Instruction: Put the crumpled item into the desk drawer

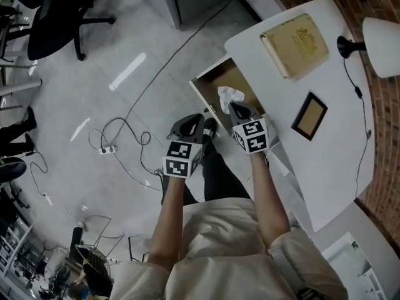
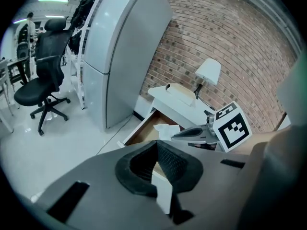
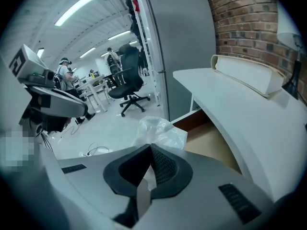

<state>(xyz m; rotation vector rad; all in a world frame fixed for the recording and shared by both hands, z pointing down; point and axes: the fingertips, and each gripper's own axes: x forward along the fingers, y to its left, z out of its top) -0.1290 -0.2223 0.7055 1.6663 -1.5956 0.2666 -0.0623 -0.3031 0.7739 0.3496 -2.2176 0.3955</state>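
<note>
Head view, looking steeply down: a person's two bare forearms reached forward from the bottom of the frame toward a white desk (image 1: 337,80) on the right. The right gripper (image 1: 232,107), just right of centre, was clamped on a white crumpled item (image 1: 230,95). The item hung above the brown floor of the open desk drawer (image 1: 232,75), near its front edge. The left gripper (image 1: 190,122) sat just to its left, over the grey room floor outside the drawer, pointing the same way. A book (image 1: 295,44), a small picture frame (image 1: 310,115) and a lamp (image 1: 381,45) sat on the desk top, apart from the drawer.

Left gripper view: its jaws were pressed together with nothing between them. Beyond them, right of centre, the right gripper showed side-on, with the item at its tip over the drawer.

Right gripper view: the jaws were closed on the item, which bulged past their tips at centre frame. It looked like thin plastic or tissue, though the wide lens made that hard to settle. The drawer's wooden bottom lay to the lower right, beneath the desk top.

As a judgement, the drawer was already open and the item had reached it. What remained was lowering the item inside, letting go, and perhaps pushing the drawer closed. Both arms were extended nearly parallel, the right slightly further forward.
</note>
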